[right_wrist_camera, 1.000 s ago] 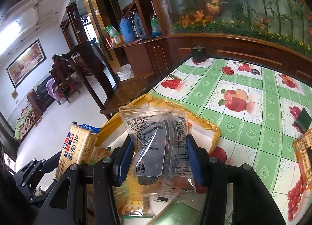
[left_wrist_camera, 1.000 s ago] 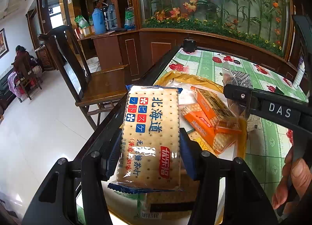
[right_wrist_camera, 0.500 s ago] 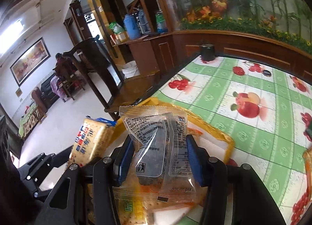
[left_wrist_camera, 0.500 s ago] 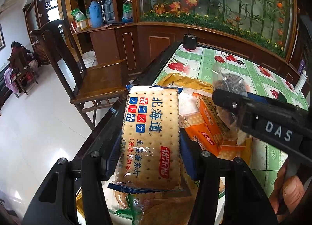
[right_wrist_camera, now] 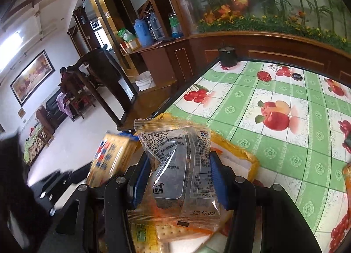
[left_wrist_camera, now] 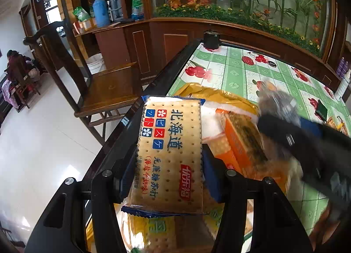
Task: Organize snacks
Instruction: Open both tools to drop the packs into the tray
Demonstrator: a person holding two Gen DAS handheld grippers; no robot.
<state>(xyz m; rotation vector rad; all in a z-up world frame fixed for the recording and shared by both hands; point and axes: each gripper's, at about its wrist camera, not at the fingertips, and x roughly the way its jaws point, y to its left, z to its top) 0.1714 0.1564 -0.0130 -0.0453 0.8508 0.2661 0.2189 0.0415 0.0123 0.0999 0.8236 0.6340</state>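
We hold the left gripper (left_wrist_camera: 167, 173) closed on a flat beige cracker packet with blue ends and blue and red lettering (left_wrist_camera: 169, 154); its blue pads press both long edges, and the packet stands lengthwise between the fingers, hanging above the snacks. Our right gripper (right_wrist_camera: 178, 178) is likewise clamped on a clear plastic sachet with a dark snack inside and black print (right_wrist_camera: 175, 165), pads against both its sides.

Directly beneath both grippers lies a yellow-rimmed tray (right_wrist_camera: 252, 160) at the table's near edge, with loose cracker packets (right_wrist_camera: 175, 234) in it. Just right of the left gripper, an orange-wrapped sandwich cracker pack (left_wrist_camera: 241, 141) rests in the tray. In the left wrist view the right gripper appears blurred to the right, just beyond that orange pack.

Beyond the tray stretches a green-and-white checked tablecloth printed with fruit (right_wrist_camera: 274, 99). A small black round pot (right_wrist_camera: 228, 55) stands at the far corner. Left of the table is a dark wooden chair (left_wrist_camera: 105, 86).
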